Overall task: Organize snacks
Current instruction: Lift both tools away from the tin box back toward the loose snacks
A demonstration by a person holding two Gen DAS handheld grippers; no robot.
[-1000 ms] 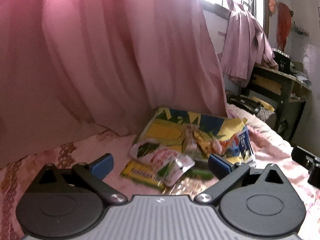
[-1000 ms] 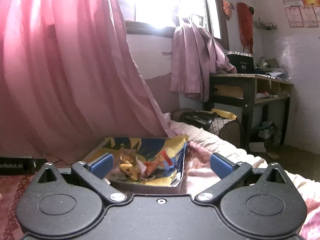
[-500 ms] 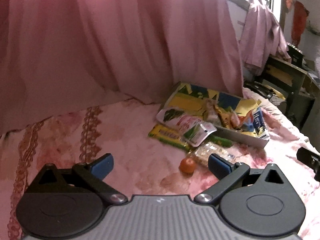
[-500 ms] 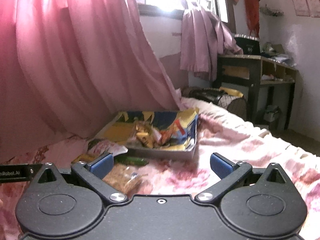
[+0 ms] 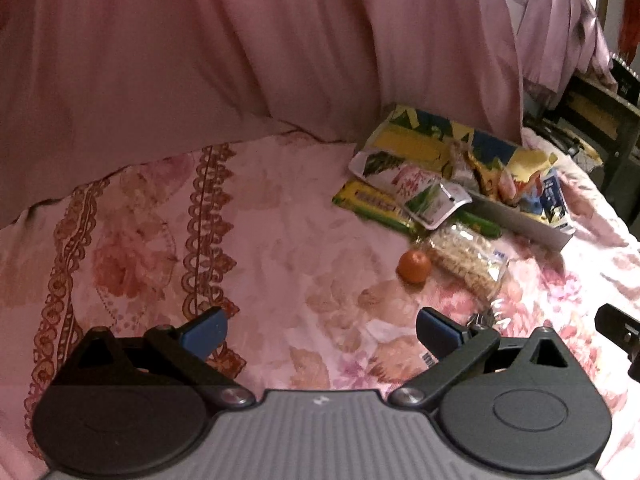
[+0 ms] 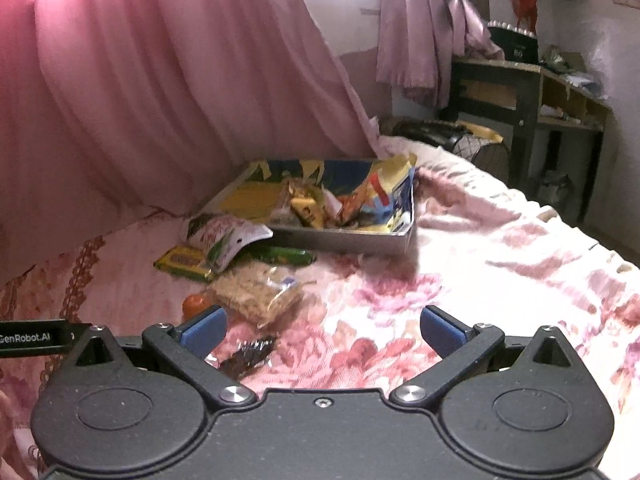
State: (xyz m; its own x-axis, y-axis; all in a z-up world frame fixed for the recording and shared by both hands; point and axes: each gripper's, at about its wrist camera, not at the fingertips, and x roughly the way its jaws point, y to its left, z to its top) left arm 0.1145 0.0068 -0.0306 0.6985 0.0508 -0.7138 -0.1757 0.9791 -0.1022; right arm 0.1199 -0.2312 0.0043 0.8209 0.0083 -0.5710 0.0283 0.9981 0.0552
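A shallow tray (image 6: 352,240) lined with yellow and blue paper sits on the pink floral bedspread and holds several wrapped snacks (image 6: 312,208). In front of it lie loose snacks: a white and green pouch (image 5: 420,196) (image 6: 228,236), a yellow-green bar (image 5: 372,204) (image 6: 184,262), a dark green packet (image 6: 286,256), a clear bag of beige pieces (image 5: 466,260) (image 6: 260,294) and a small orange fruit (image 5: 414,266) (image 6: 196,302). A dark wrapper (image 6: 250,354) lies just under the right gripper. My left gripper (image 5: 318,330) and right gripper (image 6: 322,326) both hover open and empty, short of the pile.
A pink curtain (image 5: 240,60) hangs close behind the bed (image 5: 280,248). A dark desk with shelves (image 6: 532,96) stands at the right, with a bag (image 6: 452,136) on the floor beside it. The other gripper's body (image 5: 618,330) shows at the right edge of the left wrist view.
Both grippers have drawn back and tilted down, so more bedspread, the orange fruit, the clear bag and the dark wrapper have come into view. Both stay open.
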